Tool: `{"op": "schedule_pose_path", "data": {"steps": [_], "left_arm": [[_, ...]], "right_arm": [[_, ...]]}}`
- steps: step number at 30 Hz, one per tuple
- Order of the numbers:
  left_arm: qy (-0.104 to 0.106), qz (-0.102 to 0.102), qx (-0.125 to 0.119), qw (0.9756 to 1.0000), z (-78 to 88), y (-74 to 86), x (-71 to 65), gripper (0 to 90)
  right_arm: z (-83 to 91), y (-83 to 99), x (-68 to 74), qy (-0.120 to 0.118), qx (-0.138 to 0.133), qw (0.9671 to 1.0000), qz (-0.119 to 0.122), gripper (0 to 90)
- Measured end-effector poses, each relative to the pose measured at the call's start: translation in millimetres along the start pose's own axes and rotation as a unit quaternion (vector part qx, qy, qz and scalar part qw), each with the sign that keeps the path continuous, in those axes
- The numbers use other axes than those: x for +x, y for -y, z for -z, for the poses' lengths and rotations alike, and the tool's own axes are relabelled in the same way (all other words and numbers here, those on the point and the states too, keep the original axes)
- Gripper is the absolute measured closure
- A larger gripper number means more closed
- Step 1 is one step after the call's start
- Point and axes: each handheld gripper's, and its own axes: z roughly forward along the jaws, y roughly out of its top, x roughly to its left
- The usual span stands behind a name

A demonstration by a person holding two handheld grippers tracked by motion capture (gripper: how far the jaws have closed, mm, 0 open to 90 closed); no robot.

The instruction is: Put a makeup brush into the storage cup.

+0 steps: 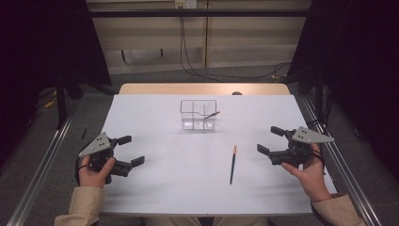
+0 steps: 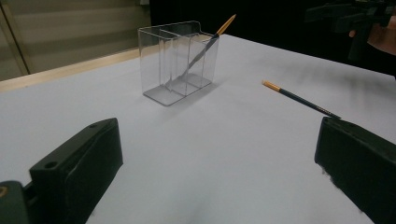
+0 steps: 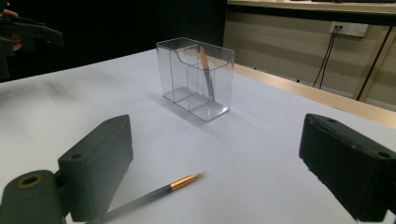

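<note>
high view: the loose pencil [image 1: 232, 165] lies flat on the white table [image 1: 155, 188], between the right gripper [image 1: 272, 141] and left gripper [image 1: 131, 150], both spread wide and empty. it looks light, stiff and probably slippery, so pinch mid-shaft. another pencil [image 1: 210, 114] leans in the clear holder [image 1: 198, 114].

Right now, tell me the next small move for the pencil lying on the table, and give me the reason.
Probably bring the right claw over the loose pencil and lower its jaws around it. They stand open and hold nothing, and that pencil lies flat on the white table nearer this claw than the left claw. One pencil already leans inside the clear holder, so this one likely goes there next.
</note>
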Motion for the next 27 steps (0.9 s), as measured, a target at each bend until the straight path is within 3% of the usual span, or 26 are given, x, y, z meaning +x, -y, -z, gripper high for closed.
{"op": "schedule_pose_path", "data": {"steps": [27], "left_arm": [[-0.006,0.003,-0.005,1.0,3.5,0.7,-0.7,0.9]], "right_arm": [[29.2,15.2,1.0,0.011,0.016,0.9998,0.002,8.8]]}}
